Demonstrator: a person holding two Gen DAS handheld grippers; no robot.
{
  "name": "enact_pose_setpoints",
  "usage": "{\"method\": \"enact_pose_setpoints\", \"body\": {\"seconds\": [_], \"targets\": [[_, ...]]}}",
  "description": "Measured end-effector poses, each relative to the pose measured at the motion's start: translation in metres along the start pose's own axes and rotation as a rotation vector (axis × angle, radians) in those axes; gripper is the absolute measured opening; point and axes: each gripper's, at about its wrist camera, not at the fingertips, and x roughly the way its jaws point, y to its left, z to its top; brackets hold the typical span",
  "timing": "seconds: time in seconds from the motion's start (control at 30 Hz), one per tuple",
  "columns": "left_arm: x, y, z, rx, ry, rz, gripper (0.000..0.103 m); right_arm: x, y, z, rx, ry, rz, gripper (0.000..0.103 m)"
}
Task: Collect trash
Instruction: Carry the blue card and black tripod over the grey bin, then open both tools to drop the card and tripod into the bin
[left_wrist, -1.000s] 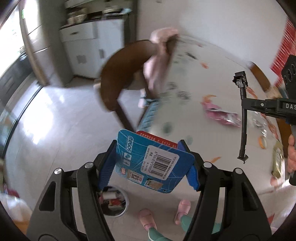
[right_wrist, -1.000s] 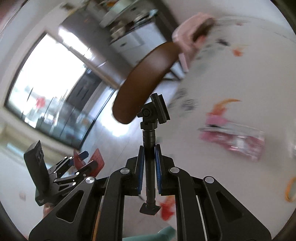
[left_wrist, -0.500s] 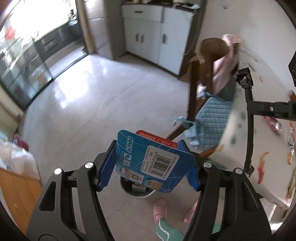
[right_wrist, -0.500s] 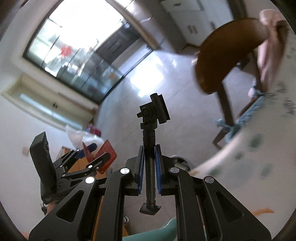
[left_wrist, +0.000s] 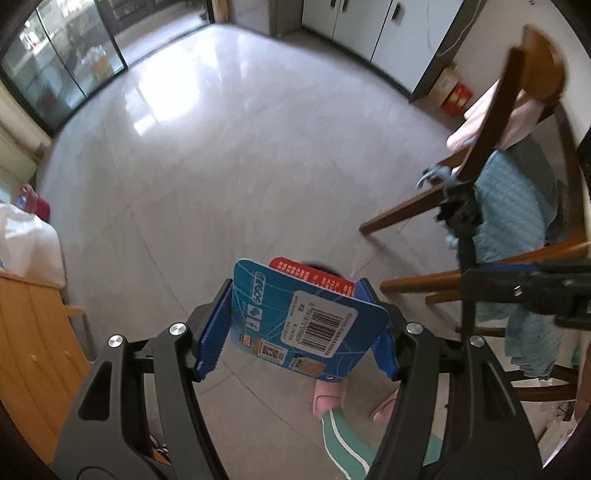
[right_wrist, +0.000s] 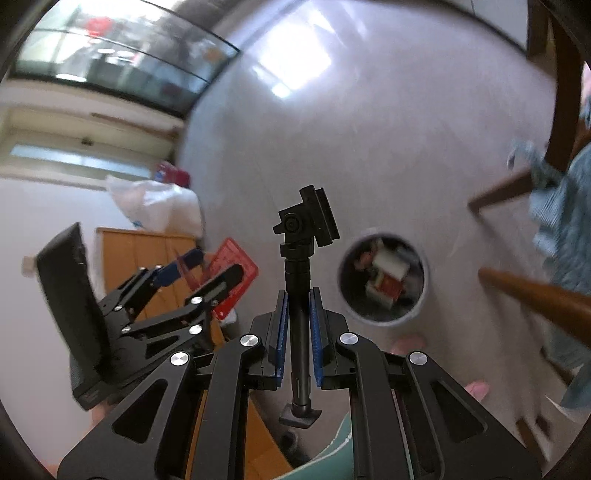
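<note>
My left gripper (left_wrist: 295, 325) is shut on a blue card package (left_wrist: 303, 321) with a barcode and a red card behind it. It is held above the floor, hiding most of the bin below. In the right wrist view the round trash bin (right_wrist: 382, 278) stands on the floor, holding several wrappers. My right gripper (right_wrist: 299, 317) is shut on a black phone-mount rod (right_wrist: 299, 295), held left of and above the bin. The left gripper with its red card (right_wrist: 232, 280) shows at the left of that view.
A wooden chair (left_wrist: 517, 122) with a blue cushion and pink cloth stands to the right. A wooden cabinet (left_wrist: 33, 343) and a white bag (left_wrist: 26, 243) are at the left. My pink slippers (left_wrist: 328, 398) stand near the bin. Grey tile floor spreads ahead.
Both grippers swung away from the table toward the floor. The table has left view; the bin now shows under the right gripper. Both grips are unchanged.
</note>
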Motion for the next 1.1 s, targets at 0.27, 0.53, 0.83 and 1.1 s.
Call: {"method": "enact_pose_setpoints", "body": {"seconds": [0.27, 0.53, 0.83, 1.1], "targets": [[0.124, 0.010, -0.028, -0.021, 0.117, 0.004, 0.062, 0.130, -0.084, 0.015, 0.112, 0.132, -0.076, 0.012], [0.221, 0.004, -0.054, 0.012, 0.229, 0.010, 0.063, 0.222, -0.149, 0.016, 0.226, 0.228, -0.095, 0.012], [0.270, 0.003, -0.077, 0.019, 0.328, 0.001, 0.075, 0.270, -0.172, 0.010, 0.305, 0.295, -0.102, 0.021], [0.247, 0.000, -0.077, 0.036, 0.309, -0.009, 0.086, 0.244, -0.154, 0.019, 0.283, 0.225, -0.098, 0.035]]}}
